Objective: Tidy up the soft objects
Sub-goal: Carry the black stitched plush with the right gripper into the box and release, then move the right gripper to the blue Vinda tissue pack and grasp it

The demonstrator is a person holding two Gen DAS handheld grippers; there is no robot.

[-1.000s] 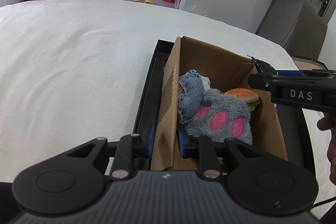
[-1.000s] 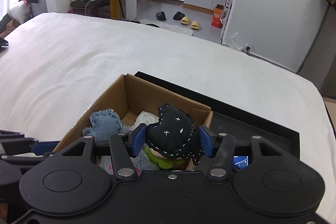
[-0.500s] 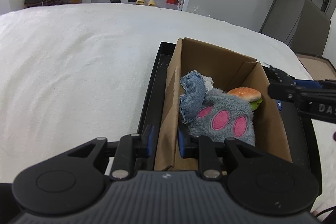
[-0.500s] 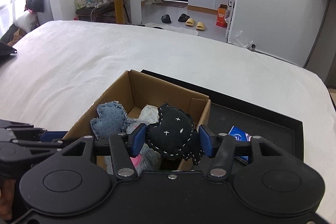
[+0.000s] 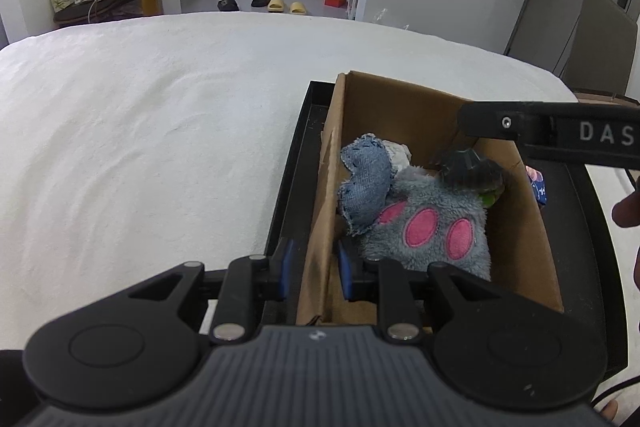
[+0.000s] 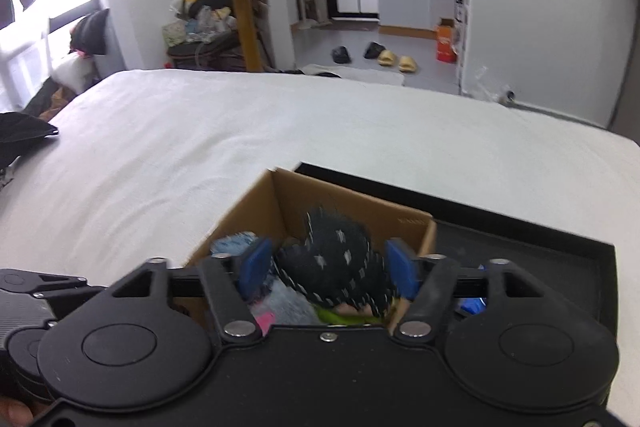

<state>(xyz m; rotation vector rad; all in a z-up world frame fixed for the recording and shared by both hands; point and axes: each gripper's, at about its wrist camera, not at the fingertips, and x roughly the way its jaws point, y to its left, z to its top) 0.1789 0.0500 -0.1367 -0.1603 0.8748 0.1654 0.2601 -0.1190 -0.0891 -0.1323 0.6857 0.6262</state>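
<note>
A cardboard box (image 5: 400, 107) stands in a black tray (image 5: 296, 163) on the white bed. My left gripper (image 5: 314, 269) is shut on the box's left wall. Inside lie a denim heart (image 5: 366, 179) and a grey plush paw with pink pads (image 5: 432, 227). A black stitched plush toy (image 6: 336, 259) sits over the box (image 6: 352, 203) between the blue pads of my right gripper (image 6: 326, 269). Those jaws are opening and the pads stand just off the toy. In the left wrist view the black toy (image 5: 466, 167) is blurred, low in the box beneath the right gripper's finger (image 5: 520, 125).
A blue packet (image 5: 538, 187) lies in the tray to the right of the box. White bedding (image 5: 140, 147) spreads wide to the left and beyond. A person's fingers (image 5: 626, 211) show at the right edge. Past the bed are slippers and a yellow table.
The right gripper's pads have spread apart from the black toy, which now sits lower over the box, covering the burger toy. The left gripper keeps its hold on the box wall.
</note>
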